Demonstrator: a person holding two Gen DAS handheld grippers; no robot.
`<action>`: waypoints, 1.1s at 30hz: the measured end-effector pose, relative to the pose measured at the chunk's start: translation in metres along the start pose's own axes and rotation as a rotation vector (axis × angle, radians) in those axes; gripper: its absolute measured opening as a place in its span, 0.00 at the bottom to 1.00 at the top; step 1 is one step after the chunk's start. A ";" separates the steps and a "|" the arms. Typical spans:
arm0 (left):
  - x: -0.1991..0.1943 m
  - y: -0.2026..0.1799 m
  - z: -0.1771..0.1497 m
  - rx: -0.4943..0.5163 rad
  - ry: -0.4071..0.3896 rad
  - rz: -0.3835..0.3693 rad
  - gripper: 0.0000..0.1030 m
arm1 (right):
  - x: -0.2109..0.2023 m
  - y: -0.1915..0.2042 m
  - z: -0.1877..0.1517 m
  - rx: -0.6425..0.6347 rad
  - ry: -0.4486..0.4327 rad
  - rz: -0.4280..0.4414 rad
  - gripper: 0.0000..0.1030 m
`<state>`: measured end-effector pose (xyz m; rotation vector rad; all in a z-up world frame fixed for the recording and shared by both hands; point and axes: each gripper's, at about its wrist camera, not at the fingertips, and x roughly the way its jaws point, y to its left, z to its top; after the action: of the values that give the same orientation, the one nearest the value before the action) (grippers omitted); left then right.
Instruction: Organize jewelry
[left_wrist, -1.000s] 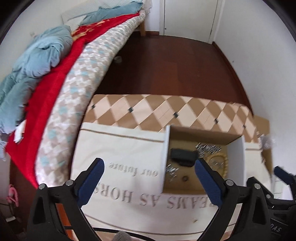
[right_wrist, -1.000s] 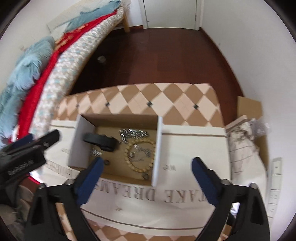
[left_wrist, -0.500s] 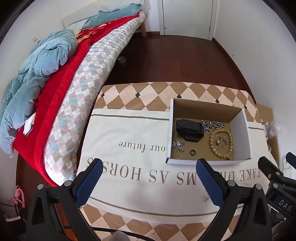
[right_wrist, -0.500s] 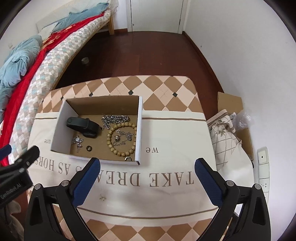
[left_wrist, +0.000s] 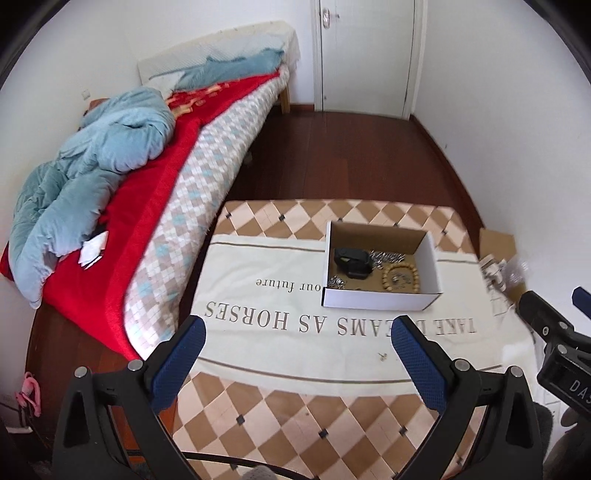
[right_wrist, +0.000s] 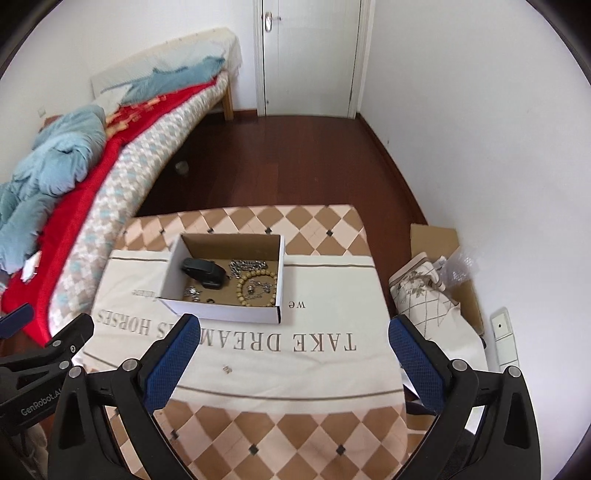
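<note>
While two grippers gape, one box, one bead bracelet

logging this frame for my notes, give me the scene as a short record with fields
surface: table under a checked cover, with a cream cloth printed with words
container: open white cardboard box on the cloth
box contents: wooden bead bracelet, silver chain, black band-like item, small ring, small silver piece
loose item: tiny metal piece on the cloth, outside the box
left gripper: open, empty, above the table's near side
right gripper: open, empty, above the table's near side
</note>
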<state>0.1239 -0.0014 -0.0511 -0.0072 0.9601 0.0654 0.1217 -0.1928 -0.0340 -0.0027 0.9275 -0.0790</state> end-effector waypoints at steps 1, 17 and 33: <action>-0.010 0.001 -0.002 -0.003 -0.012 -0.005 0.99 | -0.011 -0.001 -0.002 0.003 -0.013 0.003 1.00; -0.153 -0.002 -0.043 -0.015 -0.146 -0.078 0.99 | -0.171 -0.019 -0.048 0.000 -0.177 0.017 1.00; -0.196 -0.003 -0.048 -0.037 -0.182 -0.100 0.99 | -0.221 -0.031 -0.056 -0.019 -0.200 0.027 1.00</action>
<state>-0.0279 -0.0169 0.0819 -0.0823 0.7753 -0.0087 -0.0573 -0.2068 0.1096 -0.0158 0.7280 -0.0442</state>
